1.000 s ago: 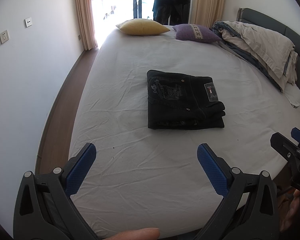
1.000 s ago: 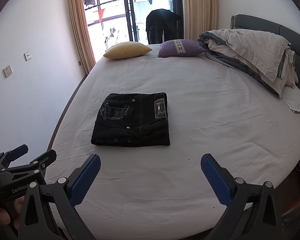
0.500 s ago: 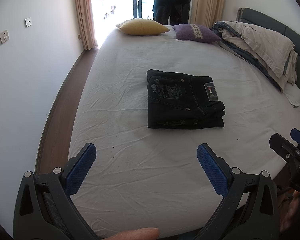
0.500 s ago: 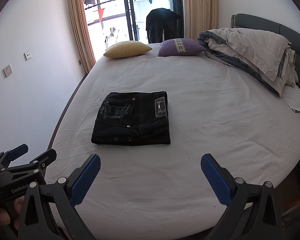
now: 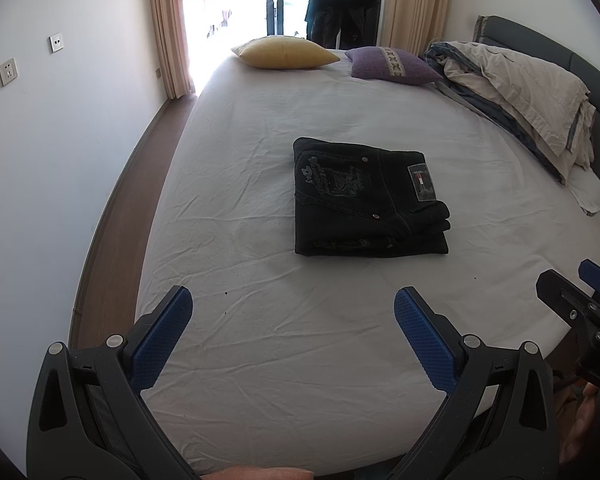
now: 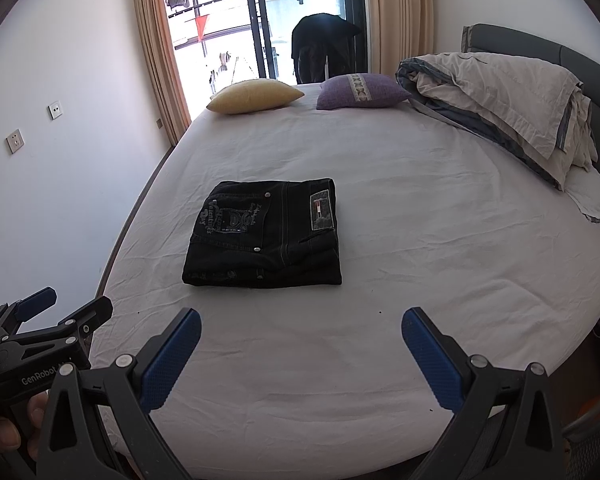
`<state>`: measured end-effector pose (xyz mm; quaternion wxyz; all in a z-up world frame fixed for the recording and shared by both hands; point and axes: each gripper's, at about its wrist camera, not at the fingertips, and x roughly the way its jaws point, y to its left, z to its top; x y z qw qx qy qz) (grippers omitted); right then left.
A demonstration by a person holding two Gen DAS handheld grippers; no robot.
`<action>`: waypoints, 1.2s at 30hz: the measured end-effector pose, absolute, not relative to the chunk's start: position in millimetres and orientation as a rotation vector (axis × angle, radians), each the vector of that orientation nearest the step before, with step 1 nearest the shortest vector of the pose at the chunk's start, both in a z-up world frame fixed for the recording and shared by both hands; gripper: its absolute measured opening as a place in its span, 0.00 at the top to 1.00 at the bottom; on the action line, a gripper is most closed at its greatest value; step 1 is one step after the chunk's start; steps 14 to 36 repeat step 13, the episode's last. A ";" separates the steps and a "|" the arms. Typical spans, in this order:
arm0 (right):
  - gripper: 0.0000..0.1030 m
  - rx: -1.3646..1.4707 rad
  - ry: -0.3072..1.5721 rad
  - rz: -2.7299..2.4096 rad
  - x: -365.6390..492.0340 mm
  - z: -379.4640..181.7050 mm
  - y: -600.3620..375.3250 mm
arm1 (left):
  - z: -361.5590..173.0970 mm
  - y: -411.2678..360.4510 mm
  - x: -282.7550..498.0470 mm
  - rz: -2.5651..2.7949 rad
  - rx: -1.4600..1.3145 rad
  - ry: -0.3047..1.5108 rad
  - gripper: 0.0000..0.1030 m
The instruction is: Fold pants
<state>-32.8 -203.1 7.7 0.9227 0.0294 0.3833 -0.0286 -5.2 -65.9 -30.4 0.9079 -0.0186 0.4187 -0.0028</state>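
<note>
From the left wrist cam, the left gripper (image 5: 292,316) had its jaws spread wide with nothing between them, hanging over the near edge of the bed (image 5: 260,120). The black pants (image 5: 364,196) sat folded into a neat rectangle around the middle of the white sheet, pocket embroidery and a small label patch facing up, well apart from the blue pads. A yellow pillow (image 5: 284,53) and a purple pillow (image 5: 392,65) were at the far edge, and a rumpled duvet (image 5: 516,88) was piled along the right edge by the headboard. The right gripper (image 5: 580,300) poked in at the right side. From the right wrist cam, the right gripper (image 6: 300,340) was also wide open and holding nothing, over the near edge of the bed (image 6: 420,200). The pants (image 6: 264,236) lay mid-bed, a bit left of center. The left gripper (image 6: 48,316) showed at the lower left, a hand (image 6: 4,436) under it.
</note>
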 end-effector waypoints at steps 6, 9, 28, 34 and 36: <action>0.00 0.061 0.789 -0.060 -35.9 2.6 -201.2 | -32.2 -67.0 -6.4 -0.007 -0.033 0.867 0.00; 0.00 0.063 0.790 -0.059 -35.7 2.6 -202.1 | -32.9 -66.4 -5.8 -0.010 -0.035 0.871 0.00; 0.00 0.067 0.793 -0.062 -40.0 -2.6 -201.6 | -33.9 -67.4 -6.9 -0.006 -0.017 0.862 0.00; 0.00 0.067 0.793 -0.062 -40.0 -2.6 -201.6 | -33.9 -67.4 -6.9 -0.006 -0.017 0.862 0.00; 0.00 0.067 0.793 -0.062 -40.0 -2.6 -201.6 | -33.9 -67.4 -6.9 -0.006 -0.017 0.862 0.00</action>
